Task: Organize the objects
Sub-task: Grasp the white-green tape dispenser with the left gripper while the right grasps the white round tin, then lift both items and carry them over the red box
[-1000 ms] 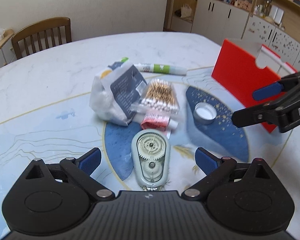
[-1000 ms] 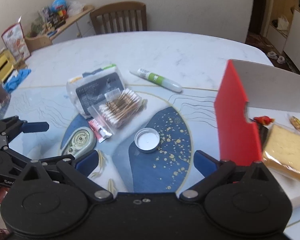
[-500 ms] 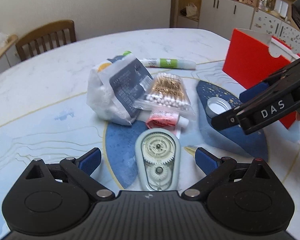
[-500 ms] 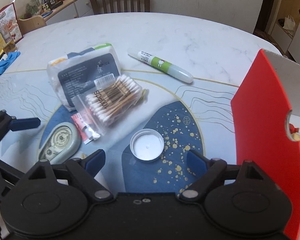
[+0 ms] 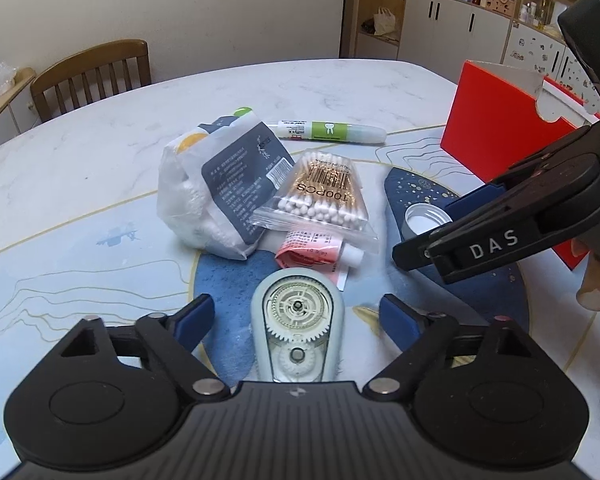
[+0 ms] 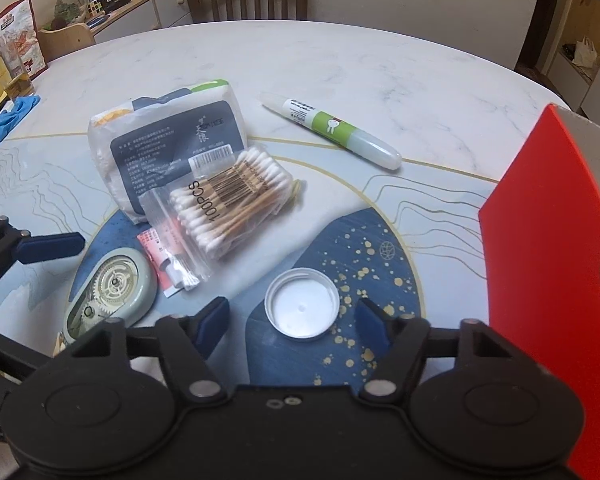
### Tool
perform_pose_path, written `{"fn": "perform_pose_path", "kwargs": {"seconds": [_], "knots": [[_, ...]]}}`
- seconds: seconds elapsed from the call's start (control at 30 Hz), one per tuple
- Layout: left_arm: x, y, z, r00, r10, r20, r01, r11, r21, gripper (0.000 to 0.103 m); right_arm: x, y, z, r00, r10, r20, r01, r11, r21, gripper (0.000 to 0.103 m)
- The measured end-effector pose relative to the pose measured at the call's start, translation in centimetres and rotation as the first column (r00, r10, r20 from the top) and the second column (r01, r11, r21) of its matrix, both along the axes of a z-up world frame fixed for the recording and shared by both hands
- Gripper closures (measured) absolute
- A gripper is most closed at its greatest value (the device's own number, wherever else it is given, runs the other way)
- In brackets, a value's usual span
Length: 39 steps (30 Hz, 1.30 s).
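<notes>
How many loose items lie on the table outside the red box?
6: wipes pack, cotton swab bag leaning on it, small red tube underneath, correction tape, white lid, green-labelled pen. More may hide beneath.

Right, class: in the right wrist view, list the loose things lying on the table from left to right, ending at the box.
Tape dispenser → cotton pad pack → swab bag → lid → tube → red box. The small red sachet is left out, since it lies under the swab bag.

Both wrist cameras look steeply down, close, sharing the table [image 5: 80,168] centre.
</notes>
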State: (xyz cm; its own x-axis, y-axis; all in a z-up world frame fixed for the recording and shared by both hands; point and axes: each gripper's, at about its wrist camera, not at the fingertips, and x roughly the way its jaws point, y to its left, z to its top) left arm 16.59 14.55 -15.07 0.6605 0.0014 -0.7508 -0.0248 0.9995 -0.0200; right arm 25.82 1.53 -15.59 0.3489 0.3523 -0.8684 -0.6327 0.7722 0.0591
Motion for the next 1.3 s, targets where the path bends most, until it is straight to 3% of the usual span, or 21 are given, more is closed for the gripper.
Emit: {"fn": "perform_pose_path", "kwargs": {"seconds": [0.1, 0.43, 0.9, 1.3], "knots": [[0.2, -0.1, -0.2, 1.0, -0.001, -0.024, 0.001, 1.0, -0.012, 0.032, 0.0, -0.1, 0.0, 1.0, 0.002, 0.005, -0.002, 1.0, 0.008, 0.042], [0.1, -0.9, 0.0, 0.999, 0.02, -0.042, -0.019, 0.999, 0.027, 0.051, -0.1, -0.5, 0.2, 0.999, -0.032, 0.022, 0.032, 0.999, 0.015, 0.065], [-0.7, -1.3, 0.6, 0.995, 0.081, -0.061, -0.081, 0.997, -0.009, 0.052, -2.3, -3.3, 3.1, 0.999, -0.014, 0.038, 0.012, 0.998, 0.058, 0.065], [-3.0, -3.3, 3.8, 0.995, 0.091, -0.039, -0.094, 0.992, -0.083, 0.052, -4.7, -8.5, 7.9, 0.998, 0.034, 0.049, -0.041, 0.99, 0.137, 0.065]]}}
